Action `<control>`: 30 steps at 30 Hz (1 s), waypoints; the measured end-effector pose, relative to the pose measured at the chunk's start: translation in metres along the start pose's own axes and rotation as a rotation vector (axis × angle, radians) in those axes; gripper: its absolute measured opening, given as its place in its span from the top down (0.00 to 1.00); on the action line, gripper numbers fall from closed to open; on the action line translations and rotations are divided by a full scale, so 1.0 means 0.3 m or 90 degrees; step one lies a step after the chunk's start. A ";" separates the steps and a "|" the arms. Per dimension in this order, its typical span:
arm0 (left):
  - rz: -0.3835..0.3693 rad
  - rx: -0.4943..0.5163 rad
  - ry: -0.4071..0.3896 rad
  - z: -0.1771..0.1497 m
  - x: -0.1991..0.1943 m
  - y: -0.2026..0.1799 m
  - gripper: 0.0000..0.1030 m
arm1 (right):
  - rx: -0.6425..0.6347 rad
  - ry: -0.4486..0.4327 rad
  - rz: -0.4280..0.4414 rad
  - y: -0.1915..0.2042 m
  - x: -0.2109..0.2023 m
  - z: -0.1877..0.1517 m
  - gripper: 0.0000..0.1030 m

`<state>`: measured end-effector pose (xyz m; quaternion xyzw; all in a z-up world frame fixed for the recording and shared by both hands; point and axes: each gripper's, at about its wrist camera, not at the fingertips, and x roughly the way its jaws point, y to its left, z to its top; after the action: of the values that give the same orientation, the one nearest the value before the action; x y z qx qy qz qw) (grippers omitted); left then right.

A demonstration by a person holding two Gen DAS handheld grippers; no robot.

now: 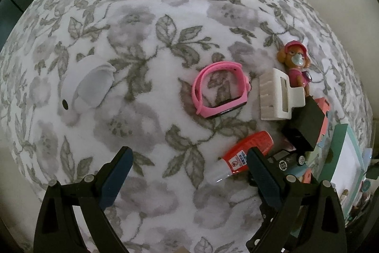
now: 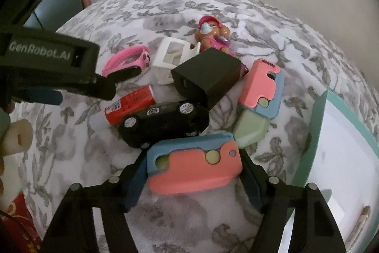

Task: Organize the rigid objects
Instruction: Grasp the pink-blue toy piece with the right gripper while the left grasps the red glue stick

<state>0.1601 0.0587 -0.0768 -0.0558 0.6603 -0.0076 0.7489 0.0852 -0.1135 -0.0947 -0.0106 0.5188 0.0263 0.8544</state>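
Observation:
On the floral blanket (image 1: pixel 151 4) lie a pink watch band (image 1: pixel 219 89), a white hair claw (image 1: pixel 276 94), a dog figurine (image 1: pixel 295 61), a red glue tube (image 1: pixel 246 153), a black box (image 1: pixel 304 125) and a black toy car (image 2: pixel 163 123). My left gripper (image 1: pixel 189 177) is open and empty above the blanket, left of the glue tube. My right gripper (image 2: pixel 194 170) is shut on a pink-and-blue flat toy (image 2: pixel 194 164). A second pink-and-blue toy (image 2: pixel 260 89) with a green piece lies beyond it.
A teal-framed white tray (image 2: pixel 331 148) stands at the right. A white plush elephant (image 1: pixel 85 89) lies on the left of the blanket. The left gripper's black body (image 2: pixel 52 63) shows at the left of the right wrist view. A wall is behind.

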 end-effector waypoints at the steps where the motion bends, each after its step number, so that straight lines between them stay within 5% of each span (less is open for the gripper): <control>1: -0.001 0.000 0.000 -0.004 0.000 -0.001 0.06 | -0.002 0.000 -0.001 0.000 0.001 0.001 0.28; 17: -0.021 0.007 -0.019 -0.002 0.036 -0.133 0.06 | 0.021 0.004 0.015 -0.037 -0.023 -0.016 0.28; 30: 0.042 0.062 -0.039 0.008 0.053 -0.269 0.06 | 0.026 0.003 0.024 -0.044 -0.027 -0.020 0.28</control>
<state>0.1695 -0.0227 -0.0846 0.0024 0.6373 -0.0131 0.7705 0.0768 -0.1272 -0.0905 0.0163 0.5215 0.0317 0.8525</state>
